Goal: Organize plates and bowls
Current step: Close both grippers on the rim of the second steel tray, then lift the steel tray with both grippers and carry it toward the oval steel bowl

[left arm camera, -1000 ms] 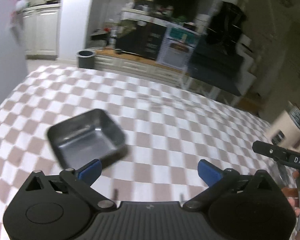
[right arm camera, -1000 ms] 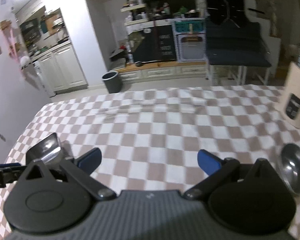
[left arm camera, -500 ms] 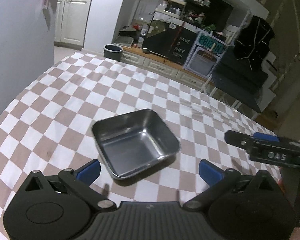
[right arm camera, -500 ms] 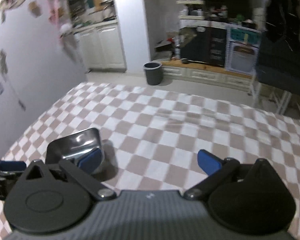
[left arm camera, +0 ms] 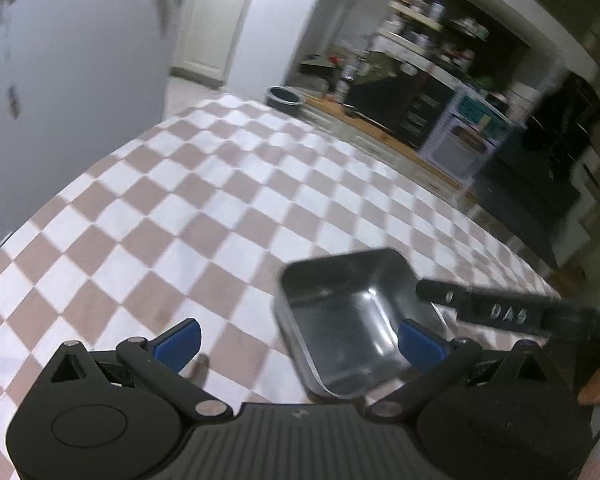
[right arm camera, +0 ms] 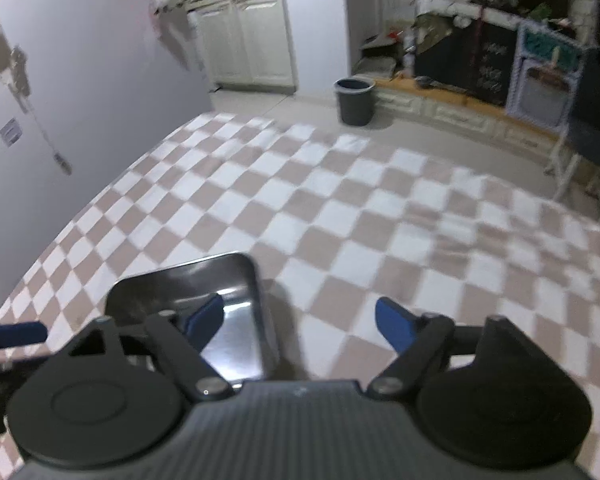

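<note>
A square steel bowl (left arm camera: 352, 320) rests on the checked tablecloth (left arm camera: 220, 208). My left gripper (left arm camera: 300, 342) hovers open just in front of it, with its right pad (left arm camera: 420, 344) over the bowl's near right corner and its left pad on the cloth side. The right gripper's black finger (left arm camera: 492, 312) reaches across the bowl's right edge. In the right wrist view the bowl (right arm camera: 188, 280) sits low and left. My right gripper (right arm camera: 300, 324) is closing: its left pad (right arm camera: 204, 320) is inside the bowl, and the bowl's right wall stands between the pads, with the right pad well clear of it.
A grey wall (right arm camera: 80, 120) borders the table's left side. Beyond the far edge a dark bin (right arm camera: 354, 100) stands on the floor in front of white cabinets (right arm camera: 252, 40) and low shelves. A person's hand (left arm camera: 596, 384) shows at the right edge.
The right gripper has swung left to the bowl, put its left finger inside it and narrowed its jaws. In the left wrist view the bowl has slid from the left to the right side.
</note>
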### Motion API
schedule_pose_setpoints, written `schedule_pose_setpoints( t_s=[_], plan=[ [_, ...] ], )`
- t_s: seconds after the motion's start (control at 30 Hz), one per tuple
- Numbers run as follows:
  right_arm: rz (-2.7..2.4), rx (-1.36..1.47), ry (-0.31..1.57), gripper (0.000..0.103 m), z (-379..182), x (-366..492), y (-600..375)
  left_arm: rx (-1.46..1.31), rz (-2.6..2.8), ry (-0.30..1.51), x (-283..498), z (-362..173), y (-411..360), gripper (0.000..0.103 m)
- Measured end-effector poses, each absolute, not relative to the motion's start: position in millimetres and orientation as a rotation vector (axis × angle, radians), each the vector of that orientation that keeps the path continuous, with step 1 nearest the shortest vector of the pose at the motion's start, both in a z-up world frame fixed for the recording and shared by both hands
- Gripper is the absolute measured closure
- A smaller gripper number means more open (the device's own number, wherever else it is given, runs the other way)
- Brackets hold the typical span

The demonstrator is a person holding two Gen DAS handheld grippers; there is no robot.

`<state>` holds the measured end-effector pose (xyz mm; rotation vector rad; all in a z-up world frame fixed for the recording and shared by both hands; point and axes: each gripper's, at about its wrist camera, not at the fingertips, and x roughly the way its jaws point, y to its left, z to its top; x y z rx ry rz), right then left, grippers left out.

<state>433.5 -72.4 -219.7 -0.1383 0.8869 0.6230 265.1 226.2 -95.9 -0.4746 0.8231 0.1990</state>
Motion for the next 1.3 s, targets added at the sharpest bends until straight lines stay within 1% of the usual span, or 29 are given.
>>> schedule_pose_setpoints(
  t_s=[0.03,0.1,0.13,0.2,0.23,0.27,0.37,0.47,0.5,0.53,0.6,0.63,0.7,0.73,0.8,0.97,1.0,1.1,1.17,1.3],
  plan=[
    [0.628,-0.143,0.899,0.031,-224.1,435.8,-65.8,-0.491,0.203,0.825,266.1,-97.1,229.5,0.0],
    [0.621,-0.166,0.902,0.045,-228.2,437.2,-54.5,-0.5,0.2,0.834,266.9,-99.3,231.3,0.0],
    [0.612,-0.177,0.9,0.048,-229.9,437.3,-50.1,-0.493,0.196,0.84,267.5,-100.3,230.4,0.0],
    [0.588,-0.187,0.9,0.065,-231.4,441.7,-45.5,-0.469,0.177,0.865,270.1,-103.0,227.6,0.0],
    [0.569,-0.187,0.901,0.07,-232.0,443.4,-45.9,-0.464,0.175,0.872,271.1,-104.5,226.6,0.0],
    [0.558,-0.187,0.903,0.077,-232.6,444.8,-47.3,-0.463,0.172,0.878,272.8,-106.1,226.0,0.0],
    [0.574,-0.188,0.91,0.079,-232.8,444.6,-52.6,-0.471,0.154,0.879,277.0,-108.9,226.3,0.0],
    [0.578,-0.207,0.92,0.088,-231.9,443.3,-56.9,-0.523,0.113,0.862,276.9,-106.4,229.0,0.002],
    [0.58,-0.195,0.931,0.09,-230.8,442.4,-60.1,-0.541,0.106,0.853,277.9,-105.0,229.4,0.006],
    [0.58,-0.17,0.942,0.091,-229.6,442.3,-61.6,-0.552,0.1,0.846,277.8,-104.1,230.2,0.009],
    [0.603,-0.121,0.955,0.092,-227.8,440.6,-66.9,-0.566,0.099,0.841,279.9,-103.8,230.4,0.025],
    [0.605,-0.124,0.95,0.092,-226.3,438.1,-66.9,-0.569,0.101,0.845,281.8,-104.4,230.4,0.028],
    [0.608,-0.148,0.935,0.092,-226.1,434.5,-64.7,-0.572,0.099,0.849,284.5,-105.8,230.8,0.04],
    [0.605,-0.154,0.935,0.092,-227.2,434.0,-63.9,-0.573,0.095,0.847,285.5,-106.3,231.0,0.043],
    [0.596,-0.153,0.937,0.092,-230.3,435.4,-63.9,-0.578,0.089,0.841,287.7,-106.5,231.1,0.051],
    [0.59,-0.124,0.956,0.092,-237.1,439.0,-67.7,-0.567,0.102,0.838,291.2,-107.8,231.0,0.064],
    [0.581,-0.118,0.963,0.09,-240.3,442.5,-68.1,-0.567,0.101,0.842,292.6,-109.3,230.9,0.069],
    [0.568,-0.082,0.973,0.088,-243.3,445.1,-71.0,-0.552,0.109,0.855,295.8,-113.3,230.7,0.076],
    [0.574,-0.069,0.971,0.088,-244.6,445.6,-71.9,-0.553,0.112,0.859,297.2,-116.1,232.0,0.078],
    [0.575,-0.062,0.969,0.091,-248.8,446.4,-71.1,-0.537,0.124,0.877,299.1,-121.3,234.6,0.089]
  ],
)
